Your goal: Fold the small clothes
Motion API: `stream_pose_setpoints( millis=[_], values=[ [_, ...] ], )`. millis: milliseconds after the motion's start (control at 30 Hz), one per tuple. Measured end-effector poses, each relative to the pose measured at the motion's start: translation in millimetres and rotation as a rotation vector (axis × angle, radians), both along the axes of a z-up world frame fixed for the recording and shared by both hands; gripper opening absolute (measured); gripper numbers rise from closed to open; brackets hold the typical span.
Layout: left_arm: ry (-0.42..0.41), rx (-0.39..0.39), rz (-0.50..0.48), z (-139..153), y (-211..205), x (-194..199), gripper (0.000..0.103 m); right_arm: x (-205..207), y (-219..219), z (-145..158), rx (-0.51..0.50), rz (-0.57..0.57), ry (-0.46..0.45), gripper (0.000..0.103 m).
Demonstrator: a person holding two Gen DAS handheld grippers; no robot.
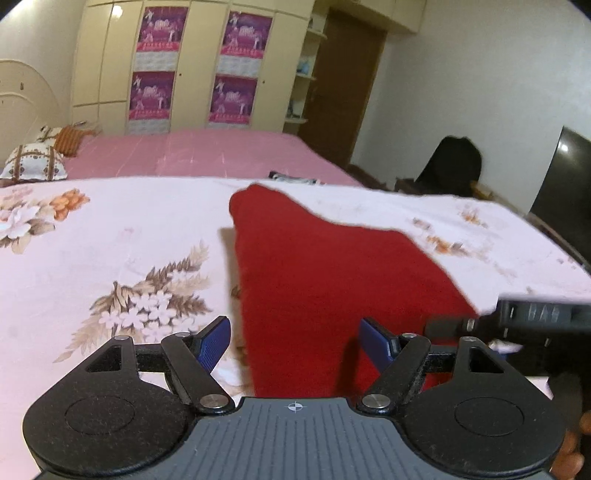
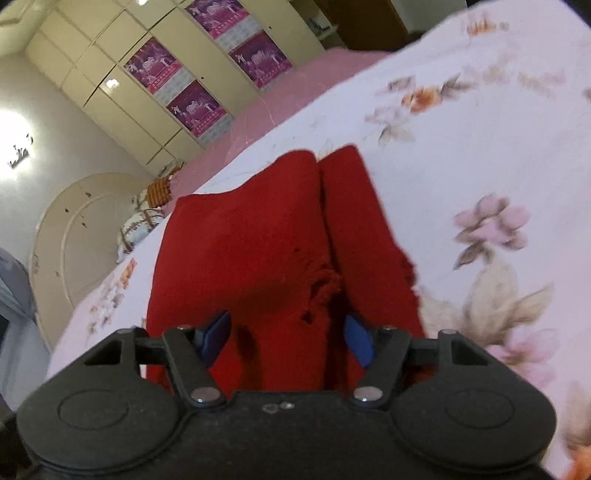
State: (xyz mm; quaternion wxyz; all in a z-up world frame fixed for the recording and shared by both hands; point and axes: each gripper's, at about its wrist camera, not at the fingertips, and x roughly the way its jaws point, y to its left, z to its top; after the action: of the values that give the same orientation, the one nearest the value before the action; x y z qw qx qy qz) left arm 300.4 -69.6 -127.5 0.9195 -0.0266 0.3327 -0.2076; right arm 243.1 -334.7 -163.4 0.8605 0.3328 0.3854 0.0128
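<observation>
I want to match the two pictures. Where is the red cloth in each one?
Left wrist view: the red cloth runs from the middle to the bottom, between the open left gripper fingers.
Right wrist view: the red cloth fills the middle, reaching down between the open right gripper fingers.
Shared landmark: the purple posters on the cream wardrobe.

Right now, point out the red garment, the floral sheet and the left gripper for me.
red garment [image 1: 332, 280], left wrist view, middle of the cloth.
floral sheet [image 1: 110, 236], left wrist view, bare patch.
left gripper [image 1: 295, 338], left wrist view, midway between fingertips.
</observation>
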Motion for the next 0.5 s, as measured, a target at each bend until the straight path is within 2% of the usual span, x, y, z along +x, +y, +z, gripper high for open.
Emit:
stream_pose_setpoints(
  millis=[100,233,400,500],
  values=[
    [0.022,0.005,0.002,-12.8,-4.7,6.5,0.076,9.8,3.8,-1.3,0.037,0.013,-0.015,0.051],
    [0.024,-0.01,0.009,-17.6,-12.5,18.6,0.076,19.6,5.8,-4.6,0.046,0.029,-0.01,0.019],
    [-0.021,-0.043,-0.015,-0.9,-23.9,20.1,0.076,4.5,7.4,33.5,-0.094,0.04,-0.134,0.012],
    [-0.008,-0.053,-0.025,-2.3,-33.6,25.6,0.076,-2.3,-4.7,46.0,-0.138,0.028,-0.154,0.012]
  ],
)
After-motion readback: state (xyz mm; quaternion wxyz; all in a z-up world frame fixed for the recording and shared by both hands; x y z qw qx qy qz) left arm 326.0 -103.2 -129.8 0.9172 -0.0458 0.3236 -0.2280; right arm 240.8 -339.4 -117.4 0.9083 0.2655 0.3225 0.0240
